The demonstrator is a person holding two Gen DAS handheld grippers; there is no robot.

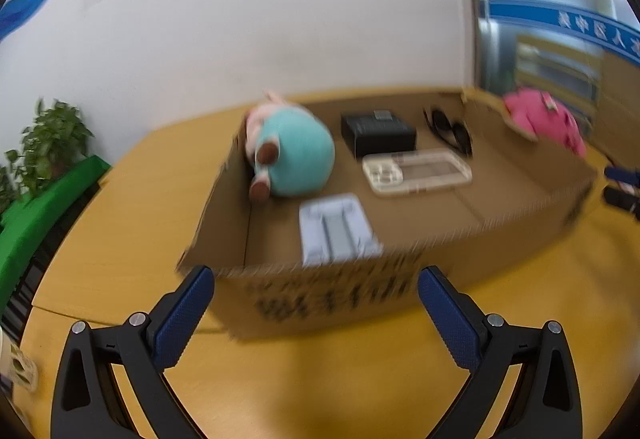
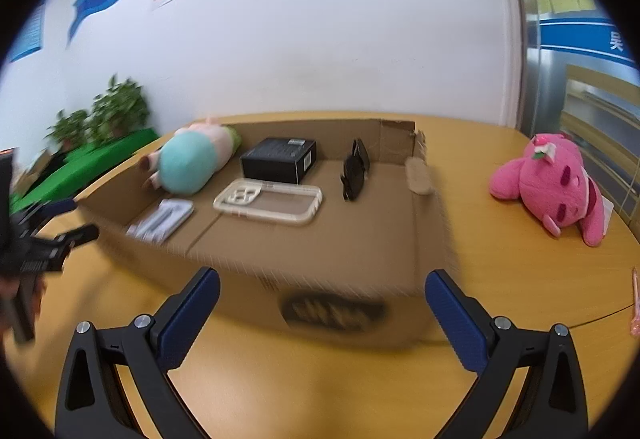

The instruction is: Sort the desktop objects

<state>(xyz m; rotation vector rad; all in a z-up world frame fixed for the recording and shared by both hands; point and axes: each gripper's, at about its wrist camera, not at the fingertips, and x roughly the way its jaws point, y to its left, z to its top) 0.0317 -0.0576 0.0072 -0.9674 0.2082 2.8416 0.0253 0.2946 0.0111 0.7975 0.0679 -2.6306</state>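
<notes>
A low cardboard box (image 1: 328, 303) (image 2: 344, 271) stands on the yellow table. Inside lie a teal and pink plush (image 1: 294, 153) (image 2: 192, 159), a black box (image 1: 378, 133) (image 2: 280, 159), a clear phone case (image 1: 416, 171) (image 2: 268, 201), dark sunglasses (image 1: 450, 131) (image 2: 354, 171) and a white flat packet (image 1: 336, 227) (image 2: 162, 219). A pink plush (image 2: 556, 187) (image 1: 544, 119) lies on the table right of the box. My left gripper (image 1: 316, 279) and right gripper (image 2: 322, 283) both stand open and empty, just short of the box's near wall. The left gripper (image 2: 52, 235) shows at the right wrist view's left edge.
Potted plants (image 1: 48, 143) (image 2: 108, 115) on a green ledge (image 1: 36, 207) stand at the left beyond the table edge. A white wall rises behind. Glass doors (image 2: 580, 79) are at the right. A pink pen-like thing (image 2: 635, 303) lies at the far right.
</notes>
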